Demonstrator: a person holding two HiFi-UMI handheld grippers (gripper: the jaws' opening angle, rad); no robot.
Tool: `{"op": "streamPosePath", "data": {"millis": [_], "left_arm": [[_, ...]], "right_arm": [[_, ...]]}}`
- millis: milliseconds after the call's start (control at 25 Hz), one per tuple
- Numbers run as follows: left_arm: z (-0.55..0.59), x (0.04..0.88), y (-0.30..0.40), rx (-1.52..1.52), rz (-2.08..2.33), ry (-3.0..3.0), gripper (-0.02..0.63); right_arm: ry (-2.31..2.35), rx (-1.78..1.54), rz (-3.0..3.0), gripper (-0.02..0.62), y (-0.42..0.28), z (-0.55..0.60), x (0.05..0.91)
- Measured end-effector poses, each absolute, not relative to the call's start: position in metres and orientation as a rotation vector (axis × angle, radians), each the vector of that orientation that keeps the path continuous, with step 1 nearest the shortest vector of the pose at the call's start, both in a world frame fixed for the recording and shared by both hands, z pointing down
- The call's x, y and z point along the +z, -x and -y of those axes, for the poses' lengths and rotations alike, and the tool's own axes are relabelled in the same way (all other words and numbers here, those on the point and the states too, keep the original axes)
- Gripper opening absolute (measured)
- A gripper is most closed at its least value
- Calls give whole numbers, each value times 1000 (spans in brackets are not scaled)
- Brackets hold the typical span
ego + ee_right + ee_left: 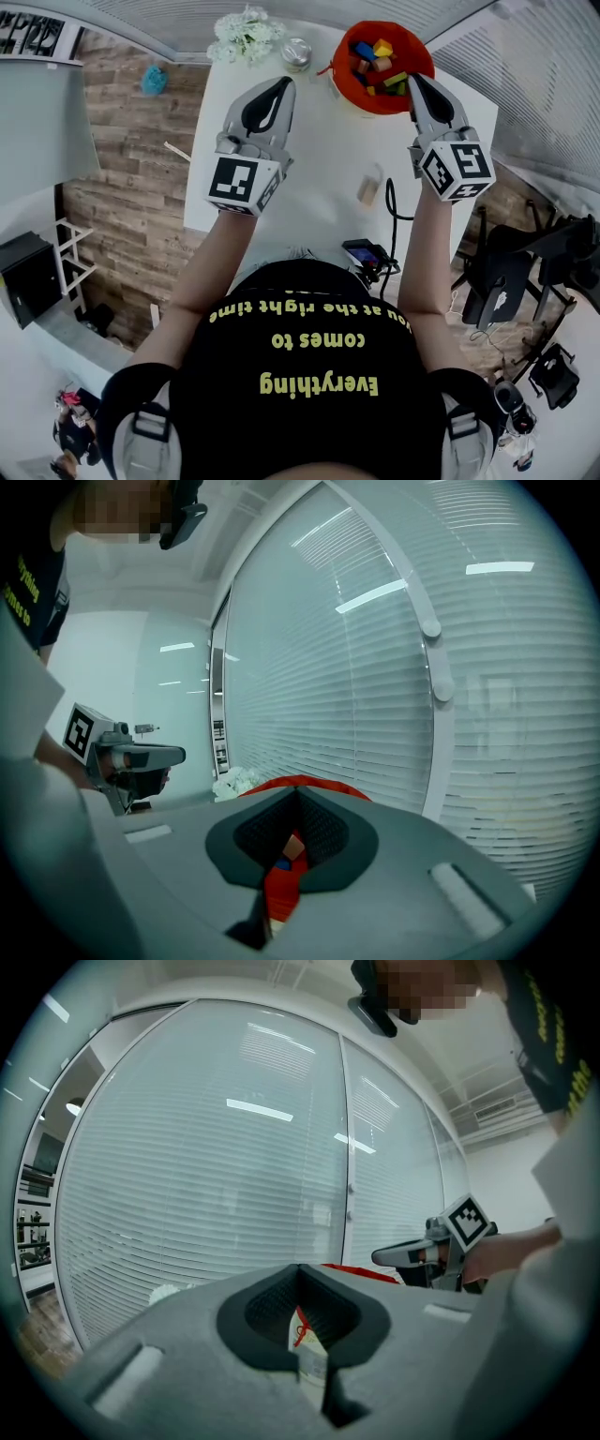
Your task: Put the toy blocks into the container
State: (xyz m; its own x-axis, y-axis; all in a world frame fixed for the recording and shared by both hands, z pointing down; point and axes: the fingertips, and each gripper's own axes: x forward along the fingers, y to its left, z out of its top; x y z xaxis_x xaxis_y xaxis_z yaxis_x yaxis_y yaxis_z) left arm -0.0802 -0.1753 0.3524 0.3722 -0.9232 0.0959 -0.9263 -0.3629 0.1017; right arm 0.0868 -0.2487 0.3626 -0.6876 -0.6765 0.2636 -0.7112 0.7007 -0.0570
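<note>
Your shirt (309, 375) fills the lower frame; left gripper (283, 84) and right gripper (416, 81) are both closed empty, and the tan block (368, 190) right of centre looks light and rigid, so pinch its flat sides.

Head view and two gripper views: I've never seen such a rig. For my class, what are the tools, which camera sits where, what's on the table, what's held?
A person holds a two-jaw hand tool in each hand: left gripper, right gripper. The wide picture comes from a head camera; the others ride on each gripper. On the white table stand a red container of toy blocks, white flowers and a tin; one wooden block lies loose. Both grippers are shut and empty.
</note>
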Motion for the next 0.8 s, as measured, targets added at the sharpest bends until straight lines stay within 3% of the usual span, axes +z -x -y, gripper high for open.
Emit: {"op": "streamPosePath", "data": {"millis": [800], "left_arm": [[150,319,71,-10,1652,-2583,-2]], "right_arm": [[-1290,120,2725,7,-135,191,296]]}}
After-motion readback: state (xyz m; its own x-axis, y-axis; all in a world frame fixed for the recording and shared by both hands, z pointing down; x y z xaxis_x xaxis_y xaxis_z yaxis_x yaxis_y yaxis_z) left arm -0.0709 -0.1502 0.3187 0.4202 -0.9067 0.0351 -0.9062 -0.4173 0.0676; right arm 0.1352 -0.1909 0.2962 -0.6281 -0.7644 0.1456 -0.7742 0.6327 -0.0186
